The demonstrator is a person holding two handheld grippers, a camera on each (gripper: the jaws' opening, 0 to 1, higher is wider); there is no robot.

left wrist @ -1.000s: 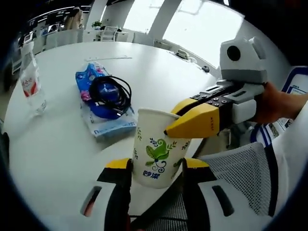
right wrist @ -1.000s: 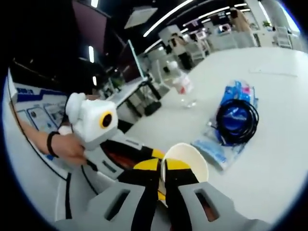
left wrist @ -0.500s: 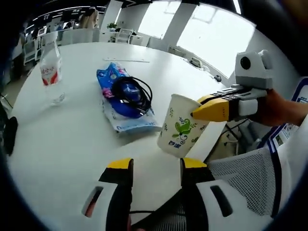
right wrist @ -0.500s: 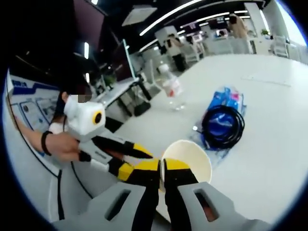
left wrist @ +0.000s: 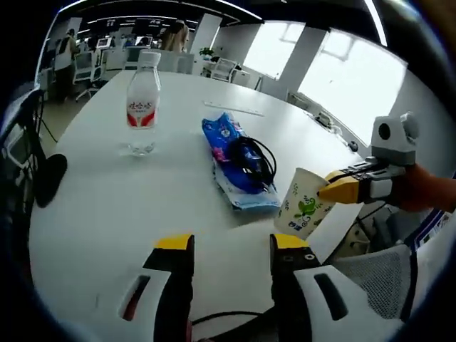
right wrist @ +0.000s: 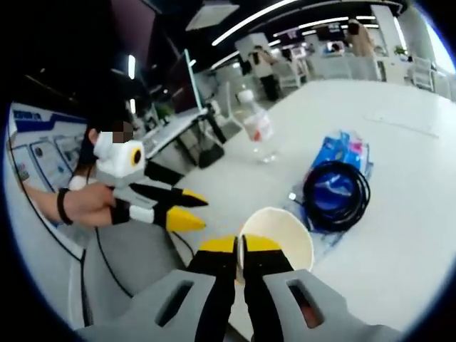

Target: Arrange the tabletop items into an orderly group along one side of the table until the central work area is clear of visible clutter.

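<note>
A white paper cup (left wrist: 303, 212) with a green leaf print hangs tilted over the table's near edge, its rim pinched by my right gripper (left wrist: 336, 191). In the right gripper view the cup's open mouth (right wrist: 278, 235) sits just past my right gripper (right wrist: 239, 246), whose jaws are shut on the rim. My left gripper (left wrist: 225, 246) stands open with nothing between its jaws, back from the cup; it also appears as the left gripper (right wrist: 185, 211) in the right gripper view. A blue wipes pack (left wrist: 231, 160) with a black coiled cable (left wrist: 254, 155) on top lies mid-table. A water bottle (left wrist: 142, 103) stands upright further left.
The round white table (left wrist: 128, 214) has bare surface in front of my left gripper. A dark object (left wrist: 48, 178) sits at the table's left edge. A mesh chair (left wrist: 363, 278) is at lower right. A thin strip (left wrist: 231, 108) lies on the far side. Office desks and people stand behind.
My left gripper has pulled back and away from the cup, which the right gripper still holds by the rim. The cup is now farther from the left gripper's jaws.
</note>
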